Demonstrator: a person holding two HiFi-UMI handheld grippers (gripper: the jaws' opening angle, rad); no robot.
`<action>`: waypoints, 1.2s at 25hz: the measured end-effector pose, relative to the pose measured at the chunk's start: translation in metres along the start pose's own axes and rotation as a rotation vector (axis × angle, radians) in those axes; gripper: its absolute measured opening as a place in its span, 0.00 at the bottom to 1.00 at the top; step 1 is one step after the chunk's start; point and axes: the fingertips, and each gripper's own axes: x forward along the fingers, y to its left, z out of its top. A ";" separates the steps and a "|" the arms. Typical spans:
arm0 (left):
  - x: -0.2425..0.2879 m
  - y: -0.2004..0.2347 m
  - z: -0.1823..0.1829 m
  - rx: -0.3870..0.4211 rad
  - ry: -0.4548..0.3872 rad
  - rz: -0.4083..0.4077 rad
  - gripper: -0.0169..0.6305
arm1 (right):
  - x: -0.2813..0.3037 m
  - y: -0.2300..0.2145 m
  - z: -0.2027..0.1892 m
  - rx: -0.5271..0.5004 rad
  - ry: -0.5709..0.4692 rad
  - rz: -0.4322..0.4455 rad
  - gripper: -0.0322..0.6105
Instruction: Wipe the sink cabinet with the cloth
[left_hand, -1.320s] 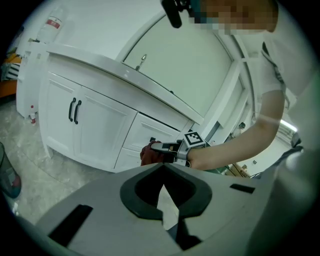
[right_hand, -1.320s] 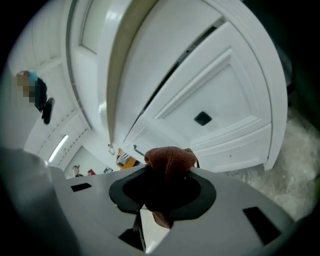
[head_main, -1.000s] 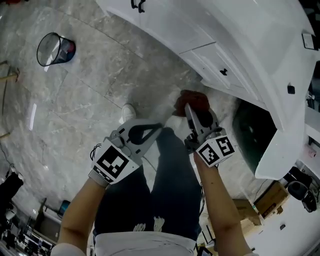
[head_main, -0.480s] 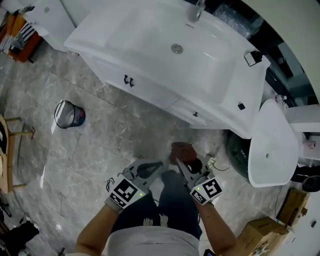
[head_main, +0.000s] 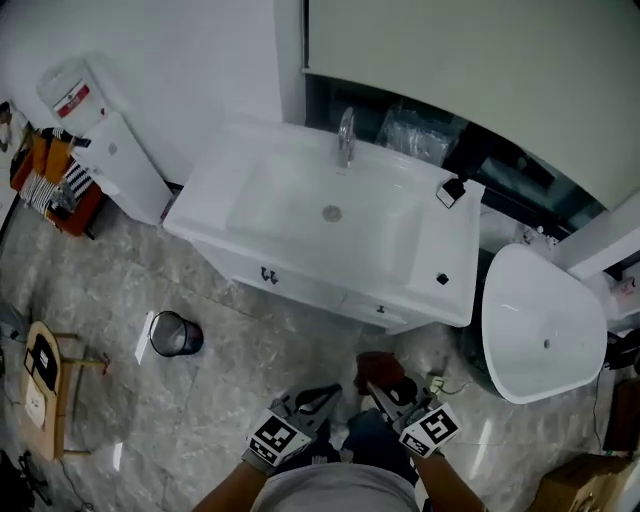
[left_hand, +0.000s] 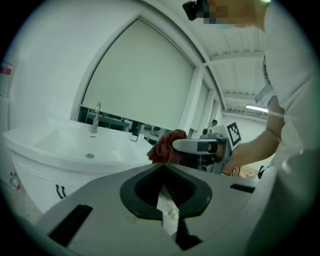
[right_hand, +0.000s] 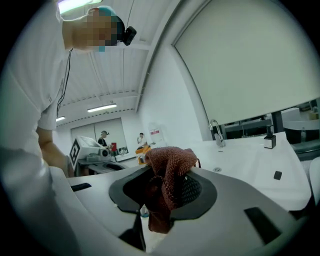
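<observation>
I count two tools in my hands: one left gripper (head_main: 333, 391) and one right gripper (head_main: 374, 388). One cloth (head_main: 381, 367). One sink cabinet (head_main: 300, 285), carrying one tap (head_main: 345, 135). On the floor there is one bin (head_main: 175, 335), one wooden stool (head_main: 45, 385) and one cardboard box (head_main: 585, 485). One water dispenser (head_main: 105, 140). One white tub (head_main: 540, 325).

Floor (head_main: 250, 345): grey marble-look tile, glossy. White wall (head_main: 170, 50) at 11 o'clock. Pale roller blind (head_main: 470, 80) at 1, dark window strip below it. White water dispenser (head_main: 105, 140) w/ red label at 10. Small bin (head_main: 176, 335) w/ clear liner at 8, wooden stool (head_main: 42, 420) further out. White oval basin (head_main: 530, 300) at 4, cardboard box (head_main: 585, 488) at 5. Ceiling strip lights (right_hand: 101, 108) on, seen in right gripper view.
</observation>
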 end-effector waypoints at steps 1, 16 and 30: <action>0.000 -0.006 0.008 0.011 0.000 -0.007 0.04 | -0.004 0.000 0.012 0.000 -0.009 0.003 0.22; -0.012 0.003 0.132 0.095 -0.177 0.167 0.04 | -0.018 -0.010 0.126 -0.076 -0.121 0.073 0.22; -0.048 0.016 0.168 0.113 -0.286 0.322 0.04 | 0.010 0.013 0.167 -0.188 -0.167 0.207 0.22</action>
